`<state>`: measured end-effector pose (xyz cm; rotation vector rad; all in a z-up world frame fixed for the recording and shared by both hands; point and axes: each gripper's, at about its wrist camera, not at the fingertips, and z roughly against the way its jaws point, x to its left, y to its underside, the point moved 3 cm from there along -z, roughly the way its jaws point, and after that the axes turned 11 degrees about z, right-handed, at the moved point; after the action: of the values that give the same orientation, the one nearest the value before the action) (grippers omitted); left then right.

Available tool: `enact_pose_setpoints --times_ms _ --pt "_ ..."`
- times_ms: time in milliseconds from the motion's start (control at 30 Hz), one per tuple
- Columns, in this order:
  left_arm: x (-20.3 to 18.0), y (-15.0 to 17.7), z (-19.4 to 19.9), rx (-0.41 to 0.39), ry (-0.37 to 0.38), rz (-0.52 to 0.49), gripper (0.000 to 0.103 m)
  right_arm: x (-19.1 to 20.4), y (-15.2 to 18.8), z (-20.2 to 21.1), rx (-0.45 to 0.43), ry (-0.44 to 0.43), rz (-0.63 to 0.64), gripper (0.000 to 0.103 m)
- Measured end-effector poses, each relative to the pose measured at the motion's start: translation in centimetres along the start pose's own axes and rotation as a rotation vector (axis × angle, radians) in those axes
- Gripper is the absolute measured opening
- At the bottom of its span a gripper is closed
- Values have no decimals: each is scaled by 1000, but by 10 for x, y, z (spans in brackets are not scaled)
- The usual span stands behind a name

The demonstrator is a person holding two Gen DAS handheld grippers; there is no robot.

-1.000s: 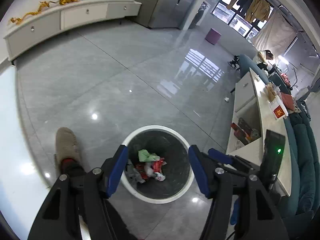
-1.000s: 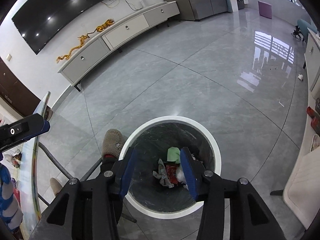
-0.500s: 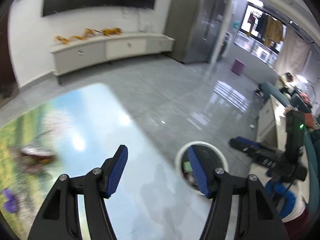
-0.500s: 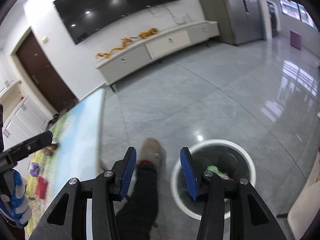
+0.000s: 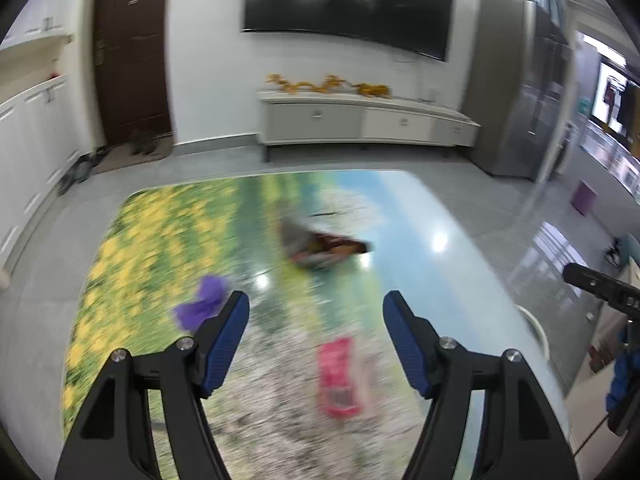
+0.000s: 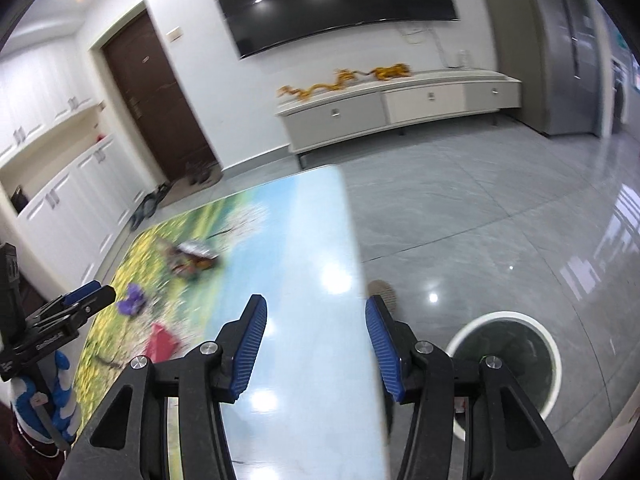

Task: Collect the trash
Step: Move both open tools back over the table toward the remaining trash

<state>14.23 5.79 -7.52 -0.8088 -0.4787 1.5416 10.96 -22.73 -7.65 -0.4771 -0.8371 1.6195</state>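
Three pieces of trash lie on the landscape-printed table [image 5: 400, 208]: a red wrapper [image 5: 340, 376], a crumpled purple piece [image 5: 202, 304] and a brown-and-silver wrapper [image 5: 320, 246]. My left gripper [image 5: 316, 332] is open and empty above the table, with the red wrapper just right of its middle. My right gripper [image 6: 316, 344] is open and empty over the table's [image 6: 312, 232] right part. In the right wrist view the red wrapper [image 6: 162, 344], purple piece [image 6: 132, 300] and brown wrapper [image 6: 192, 262] lie to the left. The white-rimmed bin [image 6: 508, 360] stands on the floor to the right.
A low white TV cabinet [image 5: 364, 122] with a yellow dragon ornament stands against the far wall under a black screen. A brown door [image 5: 128, 52] and white cupboards are at the left. A shoe [image 6: 380, 290] shows by the table edge. Grey tiled floor lies beyond.
Both grippers have swung away from the bin, up and left, to face the table. The bin has left the left wrist view and slid to the lower right in the right one.
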Motion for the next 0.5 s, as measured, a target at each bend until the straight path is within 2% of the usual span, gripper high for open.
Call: enact_pose_setpoints --times_ms 200,500 --pt "47 5 14 -41 -62 54 68 47 -9 -17 35 -41 69 49" --pt "86 10 22 -61 -64 106 68 100 -20 -31 72 -47 173 49"
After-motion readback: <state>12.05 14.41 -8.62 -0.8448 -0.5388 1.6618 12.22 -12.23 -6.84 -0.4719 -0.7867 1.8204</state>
